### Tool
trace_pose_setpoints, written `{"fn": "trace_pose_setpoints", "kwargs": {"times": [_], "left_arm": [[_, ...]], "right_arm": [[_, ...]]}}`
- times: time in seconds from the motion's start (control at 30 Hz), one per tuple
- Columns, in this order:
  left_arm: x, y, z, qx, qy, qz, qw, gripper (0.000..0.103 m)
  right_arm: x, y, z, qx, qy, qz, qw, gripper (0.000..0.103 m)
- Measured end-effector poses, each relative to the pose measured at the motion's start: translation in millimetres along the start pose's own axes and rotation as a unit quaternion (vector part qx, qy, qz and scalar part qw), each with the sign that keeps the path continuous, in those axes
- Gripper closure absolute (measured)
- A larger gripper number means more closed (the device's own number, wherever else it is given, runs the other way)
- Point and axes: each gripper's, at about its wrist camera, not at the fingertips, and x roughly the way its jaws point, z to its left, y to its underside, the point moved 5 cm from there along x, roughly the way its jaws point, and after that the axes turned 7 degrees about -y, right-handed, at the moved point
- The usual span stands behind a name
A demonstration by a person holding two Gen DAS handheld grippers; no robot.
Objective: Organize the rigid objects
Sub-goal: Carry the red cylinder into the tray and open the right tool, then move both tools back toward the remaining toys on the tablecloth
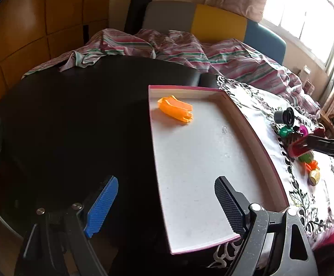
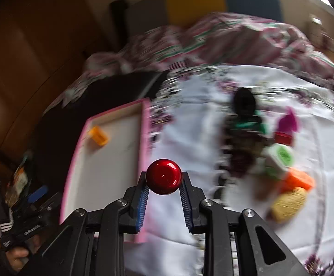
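place: home bedroom | evidence: bed with rumpled striped bedding (image 1: pixel 178 46) — grey, yellow and blue padded headboard (image 1: pixel 217 20) | wooden wardrobe panels (image 1: pixel 29 23) | curtained window (image 1: pixel 305 11) | floral cloth (image 1: pixel 316 195) — small toys scattered on it

Black linkages, ribbed blue fingers (image 2: pixel 142 204)

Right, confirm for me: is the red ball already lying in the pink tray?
No: the red ball is clamped between the right gripper's fingers above the tablecloth, and the pink tray holds only an orange piece.
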Motion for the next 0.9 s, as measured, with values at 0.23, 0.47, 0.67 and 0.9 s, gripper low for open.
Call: {"fn": "trace_pose_setpoints", "kwargs": {"times": [0.23,0.47,0.67,0.9], "left_arm": [[0.6,1.6,19.8,-0.021,-0.012,0.000,0.9997,0.016],[6.8,5.8,34.3,-0.041,-0.018,0.012,0.9989,0.016],[10.8,6.2,41.9,-0.050,-0.022,0.017,0.9983,0.016],[12.4,6.7,43.0,-0.056,-0.021,0.020,0.9980,0.016]], "right_arm": [[89.7,-4.9,69.5,-0.068,-0.034,0.114,0.991,0.077],[163.6,-18.3,104.1,-0.073,-0.060,0.161,0.982,0.077],[192.3,-30.4,104.9,-0.025,-0.075,0.152,0.985,0.070],[173.0,-22.9,98.7,-0.028,-0.075,0.125,0.989,0.069]]}}
